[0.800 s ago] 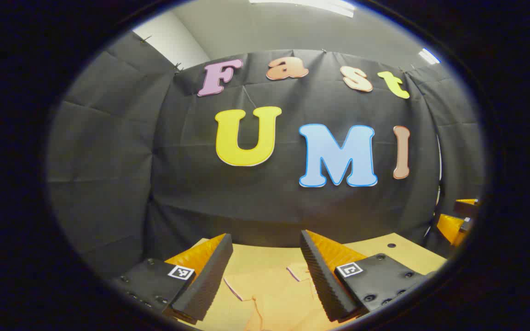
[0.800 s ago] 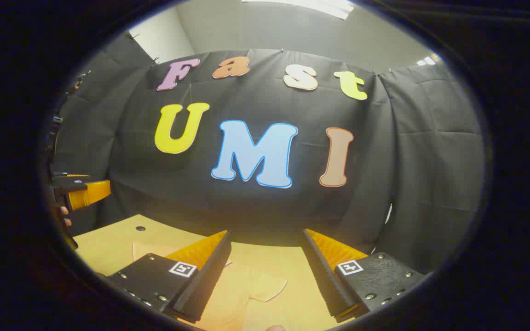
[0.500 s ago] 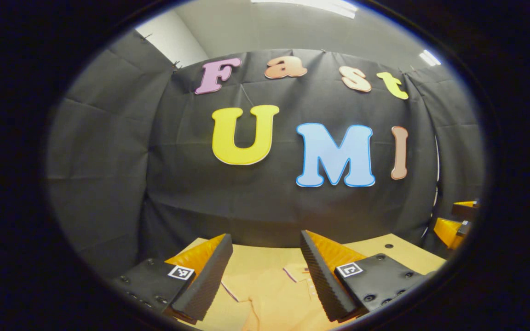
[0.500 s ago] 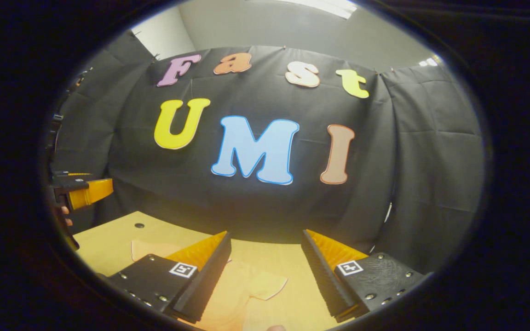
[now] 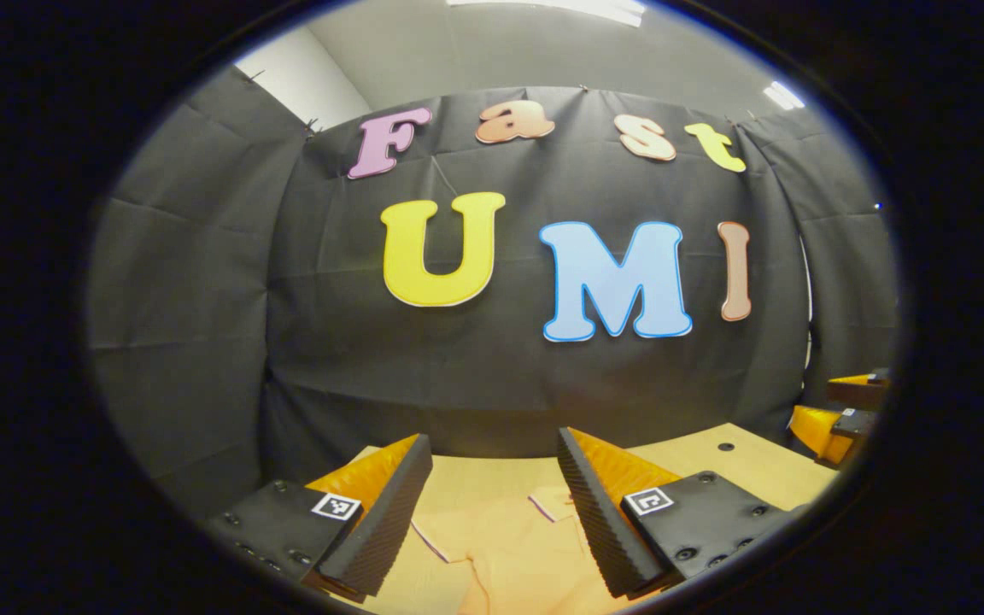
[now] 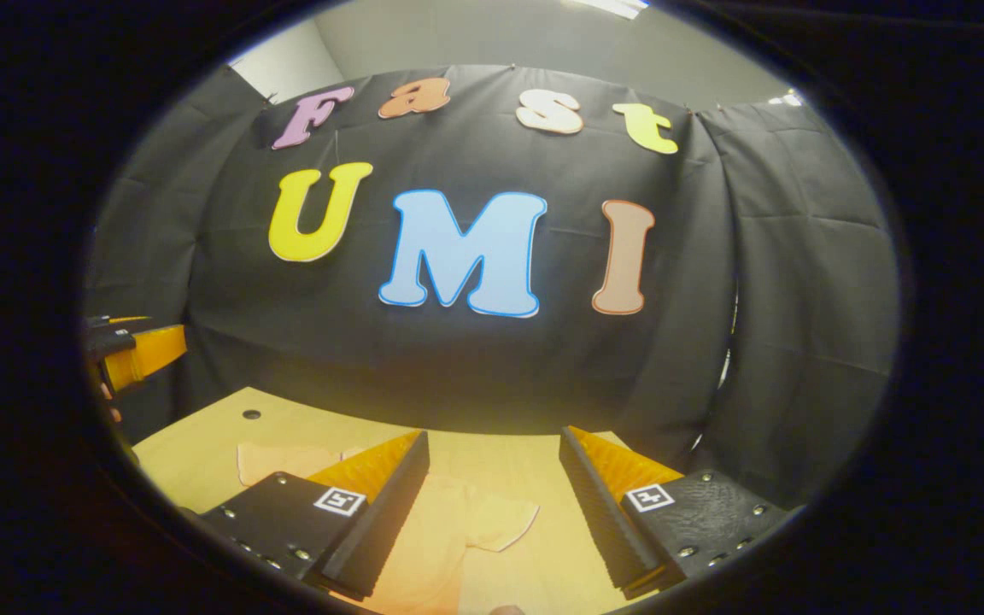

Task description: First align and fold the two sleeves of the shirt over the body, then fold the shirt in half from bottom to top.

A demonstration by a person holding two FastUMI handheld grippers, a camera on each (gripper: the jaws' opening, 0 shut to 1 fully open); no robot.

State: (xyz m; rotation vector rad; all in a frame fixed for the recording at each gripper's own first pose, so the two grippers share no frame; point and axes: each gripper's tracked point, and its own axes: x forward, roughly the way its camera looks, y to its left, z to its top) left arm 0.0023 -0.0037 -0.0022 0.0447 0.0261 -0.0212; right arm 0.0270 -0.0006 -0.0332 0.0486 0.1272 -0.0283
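Note:
An orange shirt (image 5: 505,547) lies flat on the wooden table (image 5: 740,470), its collar and one sleeve edge showing between my left gripper's fingers. My left gripper (image 5: 492,512) hangs above it, open, holding nothing. In the right gripper view the shirt (image 6: 449,534) lies below with one short sleeve (image 6: 505,521) spread toward the right and the other sleeve (image 6: 278,461) at the left. My right gripper (image 6: 492,512) is open above it with nothing between its fingers. Each view catches the other gripper at its edge: the right one (image 5: 842,410) and the left one (image 6: 129,350).
The black cloth wall stands close behind the table's far edge. A small hole (image 6: 250,414) marks the table (image 6: 193,444) near its back left corner, and a similar hole (image 5: 724,446) shows in the left gripper view.
Both views have tipped slightly downward, so a little more of the table and shirt shows. Both grippers stay open and hold nothing.

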